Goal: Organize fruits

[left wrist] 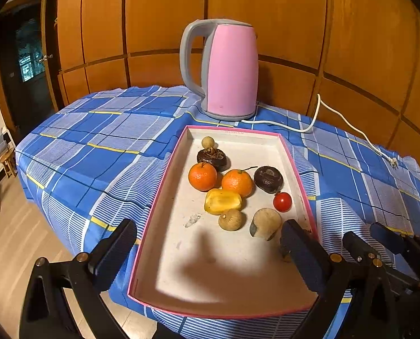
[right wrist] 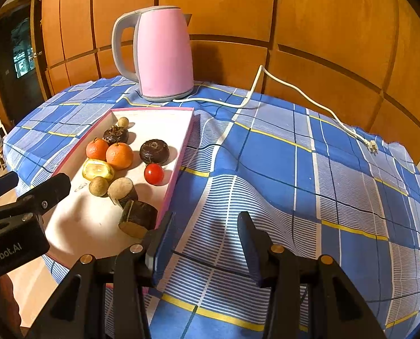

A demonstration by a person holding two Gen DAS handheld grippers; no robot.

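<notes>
A shallow white tray with a pink rim point(left wrist: 164, 186) point(right wrist: 181, 147) lies on the table and holds several fruits: two oranges point(left wrist: 202, 176) point(right wrist: 119, 155), a yellow pepper point(left wrist: 222, 201) point(right wrist: 98, 170), a cherry tomato point(left wrist: 282, 202) point(right wrist: 153, 174), two dark round fruits point(left wrist: 268, 178) point(right wrist: 154, 151), small tan round fruits point(left wrist: 230, 219) point(right wrist: 98, 186) and cut brown pieces point(left wrist: 266, 223) point(right wrist: 138, 218). My left gripper point(left wrist: 207, 250) is open and empty over the tray's near half. My right gripper point(right wrist: 205, 244) is open and empty over the cloth just right of the tray.
A pink electric kettle point(left wrist: 227, 67) point(right wrist: 160, 53) stands behind the tray on the blue checked tablecloth point(left wrist: 97, 147) point(right wrist: 294, 183). Its white cord point(right wrist: 308, 99) and plug point(right wrist: 372, 147) trail to the right. Wooden panels stand behind the table. Floor lies at the left.
</notes>
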